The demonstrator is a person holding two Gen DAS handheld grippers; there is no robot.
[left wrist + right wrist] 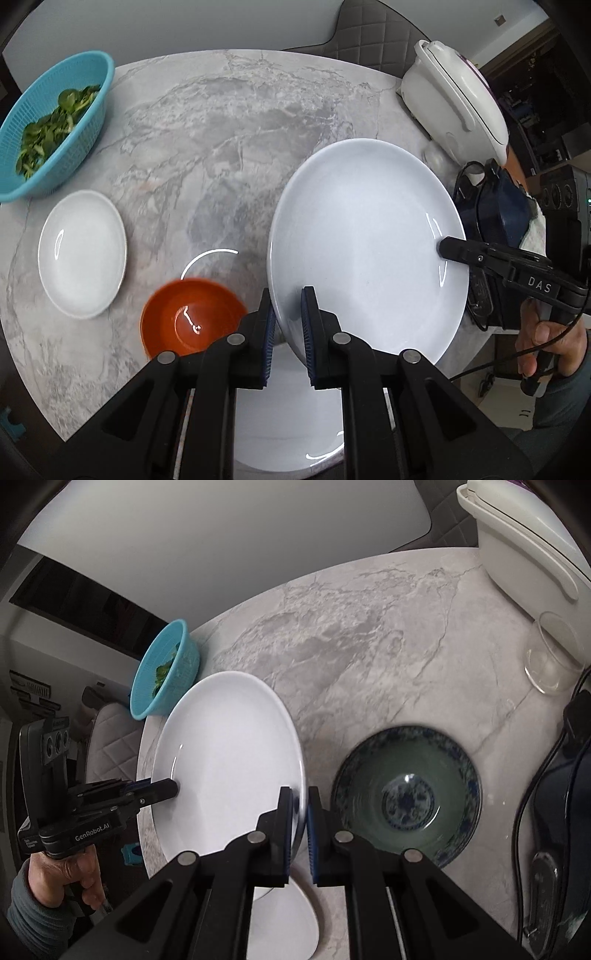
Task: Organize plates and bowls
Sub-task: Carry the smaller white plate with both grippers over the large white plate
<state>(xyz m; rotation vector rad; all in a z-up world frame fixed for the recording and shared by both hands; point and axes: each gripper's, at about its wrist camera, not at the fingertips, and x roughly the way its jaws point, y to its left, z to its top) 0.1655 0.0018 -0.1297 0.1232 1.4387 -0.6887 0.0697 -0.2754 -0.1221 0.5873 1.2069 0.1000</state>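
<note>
Right gripper [299,805] at six o'clock, fingers clamped on the rim of a large white plate [229,760] held tilted above a marble table [369,646]. Left gripper [166,788] at nine o'clock, pinching the opposite rim. Second white plate [284,923] lying flat beneath, near six. Blue-patterned bowl [406,797] at four o'clock. Teal colander [166,668] with greens at ten. Clear glass [550,657] at two, beside a white appliance [524,539].

Three plates [365,236] — two bowls [192,317] (one basket [55,122]).
</note>
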